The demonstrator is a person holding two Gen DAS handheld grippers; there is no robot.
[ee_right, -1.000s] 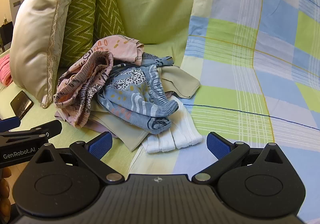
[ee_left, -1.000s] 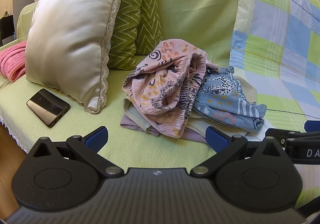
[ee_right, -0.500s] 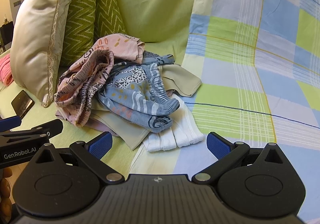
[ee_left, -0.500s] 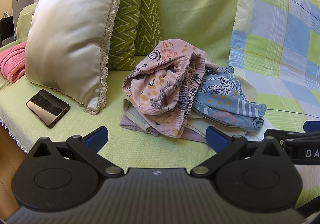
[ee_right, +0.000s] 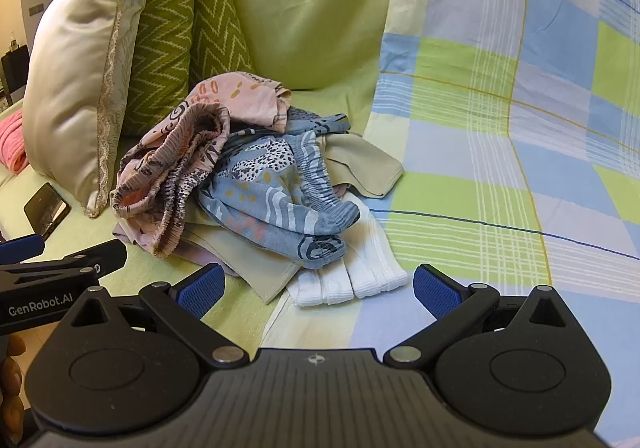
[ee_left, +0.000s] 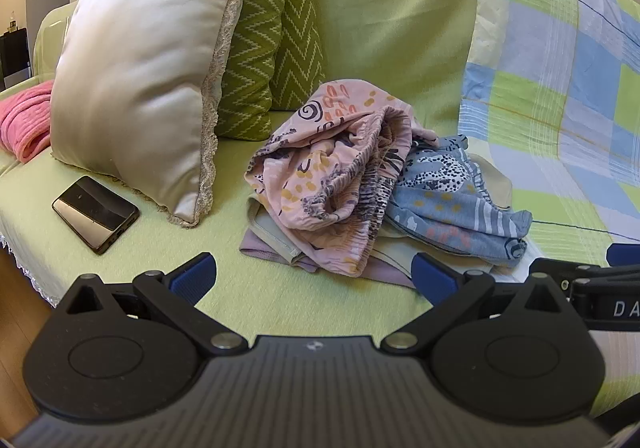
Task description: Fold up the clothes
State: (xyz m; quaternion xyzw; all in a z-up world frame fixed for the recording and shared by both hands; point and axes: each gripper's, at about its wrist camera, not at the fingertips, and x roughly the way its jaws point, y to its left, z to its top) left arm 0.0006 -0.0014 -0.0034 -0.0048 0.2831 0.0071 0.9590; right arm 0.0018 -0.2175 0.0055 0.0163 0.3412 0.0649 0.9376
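Note:
A heap of clothes lies on the green sofa seat [ee_left: 132, 272]. On top sits a crumpled pink patterned garment [ee_left: 332, 184] [ee_right: 180, 164], and beside it a blue patterned garment [ee_left: 448, 200] [ee_right: 280, 204]. Beneath them lie a beige piece [ee_right: 360, 164], a lilac piece [ee_left: 264, 252] and a white ribbed piece [ee_right: 360, 268]. My left gripper [ee_left: 314, 276] hovers open just in front of the heap, nothing between its fingers. My right gripper [ee_right: 318, 286] is open too, its fingers either side of the white piece's near edge, not touching it.
A cream pillow [ee_left: 148, 60] and green zigzag cushions [ee_left: 272, 36] lean on the sofa back, left of the heap. A black phone [ee_left: 94, 214] lies on the seat near the front edge. A pink towel [ee_left: 24, 124] is far left. A checked blanket [ee_right: 520, 108] covers the right side.
Both grippers have crept slightly closer to the heap. The clothes have not moved.

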